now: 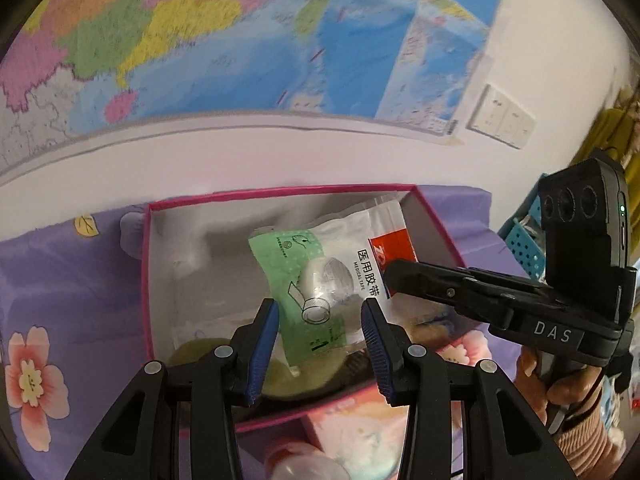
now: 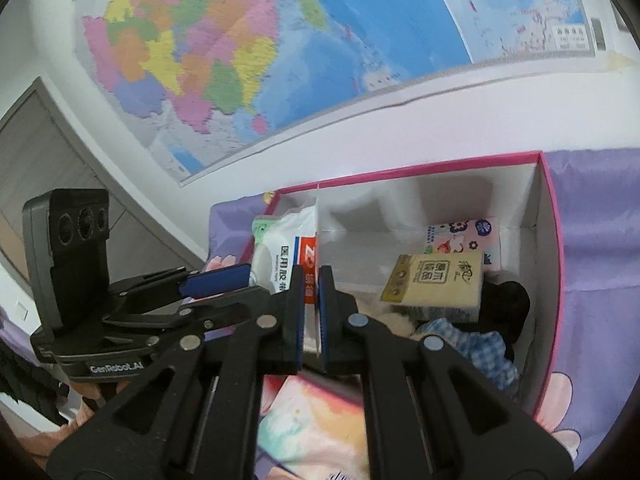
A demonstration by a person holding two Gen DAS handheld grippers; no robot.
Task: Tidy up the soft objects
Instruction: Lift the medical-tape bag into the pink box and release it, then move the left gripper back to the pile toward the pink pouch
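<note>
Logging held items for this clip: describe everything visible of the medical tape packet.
The tape packet is a flat, glossy plastic pouch, white with a green printed panel, a red stripe and black Chinese lettering over "MEDICAL TAPE". A white roll shows through it. It hangs tilted above the pink-rimmed box, pinched at its red-striped edge by the shut jaws of the right gripper. The left gripper is open just below it, not touching.
</note>
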